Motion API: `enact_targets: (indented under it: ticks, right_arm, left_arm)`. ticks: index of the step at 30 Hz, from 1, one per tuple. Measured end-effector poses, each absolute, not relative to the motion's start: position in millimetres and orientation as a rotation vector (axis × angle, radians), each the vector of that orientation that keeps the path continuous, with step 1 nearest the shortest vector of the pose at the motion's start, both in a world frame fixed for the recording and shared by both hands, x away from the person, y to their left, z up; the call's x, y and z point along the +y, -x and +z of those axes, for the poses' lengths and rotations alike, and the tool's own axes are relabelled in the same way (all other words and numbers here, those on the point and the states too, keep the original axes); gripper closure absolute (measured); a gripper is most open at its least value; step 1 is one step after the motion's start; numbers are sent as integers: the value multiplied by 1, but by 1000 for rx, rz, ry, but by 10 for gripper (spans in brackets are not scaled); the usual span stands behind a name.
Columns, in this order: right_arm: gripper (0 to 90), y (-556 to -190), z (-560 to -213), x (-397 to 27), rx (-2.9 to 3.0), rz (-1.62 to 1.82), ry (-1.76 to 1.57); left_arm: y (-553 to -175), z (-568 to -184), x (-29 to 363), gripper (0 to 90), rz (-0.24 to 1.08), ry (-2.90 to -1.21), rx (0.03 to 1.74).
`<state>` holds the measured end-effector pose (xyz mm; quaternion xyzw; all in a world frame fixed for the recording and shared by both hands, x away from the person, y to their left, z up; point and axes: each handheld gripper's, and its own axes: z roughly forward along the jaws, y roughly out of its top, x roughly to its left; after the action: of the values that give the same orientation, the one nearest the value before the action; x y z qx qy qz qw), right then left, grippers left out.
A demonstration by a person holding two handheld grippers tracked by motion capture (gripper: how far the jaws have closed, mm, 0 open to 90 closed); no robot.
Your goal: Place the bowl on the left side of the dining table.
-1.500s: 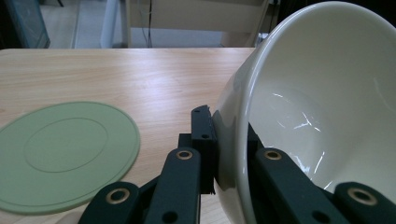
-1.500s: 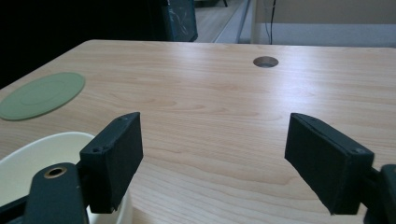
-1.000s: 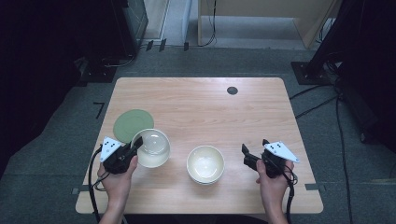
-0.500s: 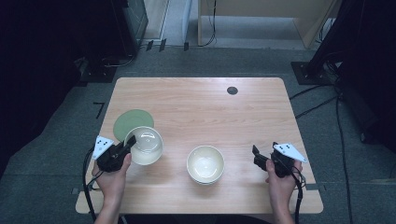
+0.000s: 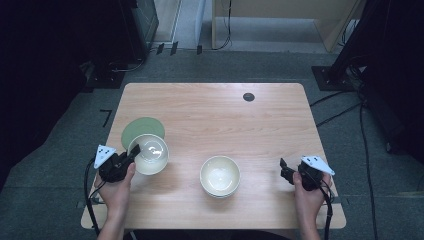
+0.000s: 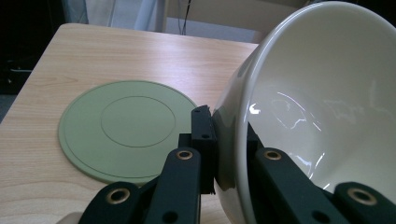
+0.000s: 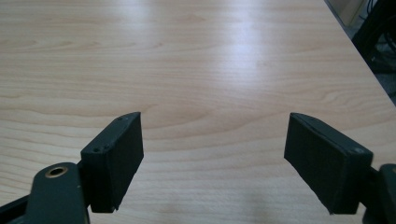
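One green plate (image 5: 143, 129) beside held bowl (image 5: 148, 153)

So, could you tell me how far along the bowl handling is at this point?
Done: the left gripper has clamped the rim of the white bowl. In hand: that bowl is held tilted beside the green plate. Left: setting it down, probably on the plate. The second bowl sits untouched; the right gripper is open and empty.

Two bowls (image 5: 148, 154) (image 5: 220, 176) (both white), one green plate (image 5: 142, 127)
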<state>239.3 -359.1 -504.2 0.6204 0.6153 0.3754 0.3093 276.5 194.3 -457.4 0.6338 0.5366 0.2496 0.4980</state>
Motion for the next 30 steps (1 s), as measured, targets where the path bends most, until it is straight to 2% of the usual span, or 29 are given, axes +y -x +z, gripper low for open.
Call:
enact_targets:
  ticks: [16, 30]
  right_arm:
    - [197, -246, -520, -377, 1651, 969, -1740]
    - [209, -253, -523, -376, 1717, 913, -1769]
  left_arm:
    - [-286, -455, 223, 846, 623, -1476, 1362]
    - [-304, -456, 228, 846, 604, -1467, 1408]
